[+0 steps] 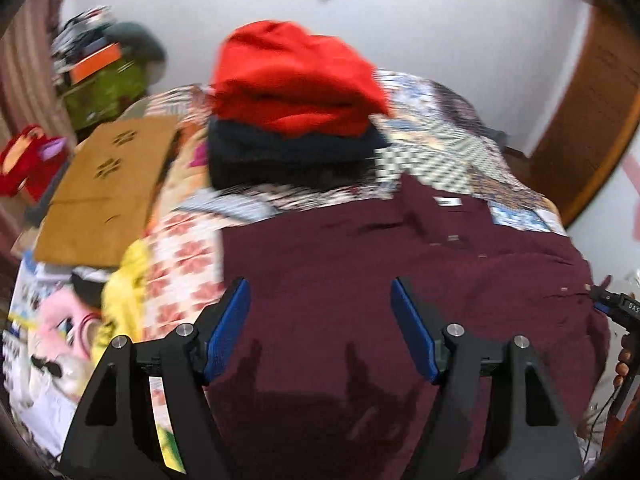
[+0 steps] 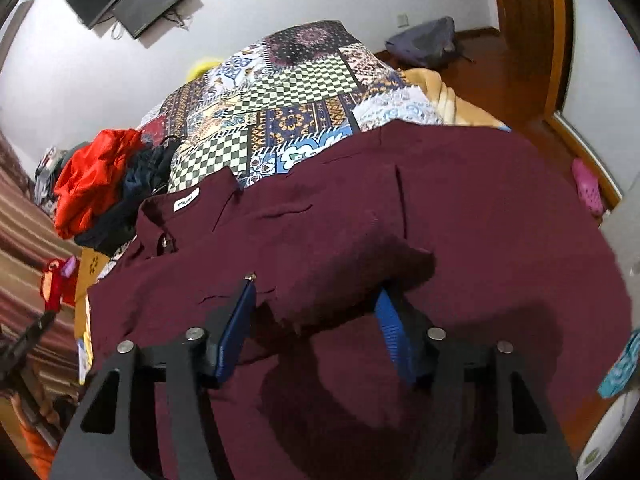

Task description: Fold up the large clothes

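Observation:
A large maroon shirt [image 1: 340,260] lies spread on the bed, its collar and white label [image 2: 186,202] towards the far side. My left gripper [image 1: 318,282] hovers over the shirt's near part, open, with nothing between its blue pads [image 1: 230,328]. My right gripper [image 2: 316,286] is low on the shirt [image 2: 460,208]. A raised fold of maroon cloth [image 2: 340,276] lies between its blue fingers [image 2: 236,328] and drapes over the right fingertip. The jaws stand well apart and I see no pinch on the cloth.
A red garment [image 1: 296,80] sits on a dark navy one [image 1: 288,156] at the far side of the patchwork bedspread [image 2: 280,92]. A flattened cardboard box [image 1: 104,188] and yellow clothes [image 1: 124,292] lie left. A pink slipper [image 2: 586,192] and a backpack [image 2: 424,40] are on the wooden floor.

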Motion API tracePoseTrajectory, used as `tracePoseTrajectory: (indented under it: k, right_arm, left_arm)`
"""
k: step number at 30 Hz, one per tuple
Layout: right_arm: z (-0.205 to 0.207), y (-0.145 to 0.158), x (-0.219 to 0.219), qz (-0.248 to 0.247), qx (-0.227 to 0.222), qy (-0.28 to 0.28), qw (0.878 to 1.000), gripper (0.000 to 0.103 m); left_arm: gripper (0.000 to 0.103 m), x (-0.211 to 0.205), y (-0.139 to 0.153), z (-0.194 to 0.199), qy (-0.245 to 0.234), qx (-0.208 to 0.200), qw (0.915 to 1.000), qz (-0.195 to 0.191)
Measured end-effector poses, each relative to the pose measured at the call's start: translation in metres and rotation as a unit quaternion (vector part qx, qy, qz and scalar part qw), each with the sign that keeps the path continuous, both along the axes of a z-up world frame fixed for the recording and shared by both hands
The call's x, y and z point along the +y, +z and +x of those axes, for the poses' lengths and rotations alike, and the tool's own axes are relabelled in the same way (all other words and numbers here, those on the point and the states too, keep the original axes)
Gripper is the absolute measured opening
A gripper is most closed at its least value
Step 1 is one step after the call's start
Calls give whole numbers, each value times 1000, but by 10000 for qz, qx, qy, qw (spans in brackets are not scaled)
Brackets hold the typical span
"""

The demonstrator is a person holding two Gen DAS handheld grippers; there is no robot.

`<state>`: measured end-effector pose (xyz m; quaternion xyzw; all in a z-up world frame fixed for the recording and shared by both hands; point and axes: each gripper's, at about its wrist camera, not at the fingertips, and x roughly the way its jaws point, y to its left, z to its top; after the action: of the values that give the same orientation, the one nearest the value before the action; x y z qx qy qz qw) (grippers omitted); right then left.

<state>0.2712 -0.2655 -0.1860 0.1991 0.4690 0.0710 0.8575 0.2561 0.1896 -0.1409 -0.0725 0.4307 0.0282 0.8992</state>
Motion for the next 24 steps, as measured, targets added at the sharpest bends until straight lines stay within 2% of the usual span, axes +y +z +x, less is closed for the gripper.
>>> tracePoseTrajectory:
  k: [1,6,9,11,13,16,17,20,22,24]
  right_arm:
    - [1,0,1,-38,-15,-81,10000,52]
    - [8,17,-2,-59,-216,-114,9997,27]
    - [7,36,-3,-82,-522,-1,9986,22]
    - [3,47,-2,-267,-713,32,9971,22]
    - [4,46,1,-447,-720,58,9964,22]
    - [6,28,-1,-583,-407,100,9974,23]
    - [7,18,-3,-601,-200,100,9979,23]
    - [0,3,-12,-454,49,10,9990,26]
    - [-7,3,-20,-393,27,-92,9992,32]
    - [-14,11,-30,-397,-81,-247,9989,45]
  left_arm:
    - [71,11,-3,-3,114,57,9999,1]
    - [71,32,-28,-9,221,379,9988,-206]
    - [71,23,-48,-9,111,665,9974,-260]
    - [71,13,-60,-9,-33,810,9963,-301]
    - [71,0,-69,-10,-210,912,9948,-402]
    - [72,-27,-81,-8,-489,1100,9920,-389]
    - [72,-37,-83,-8,-585,1142,9912,-329]
    - [72,-61,-84,-8,-826,1177,9896,-79]
    - [72,-75,-82,-7,-958,1132,9889,115]
    - [71,-86,-76,-4,-1085,1084,9881,146]
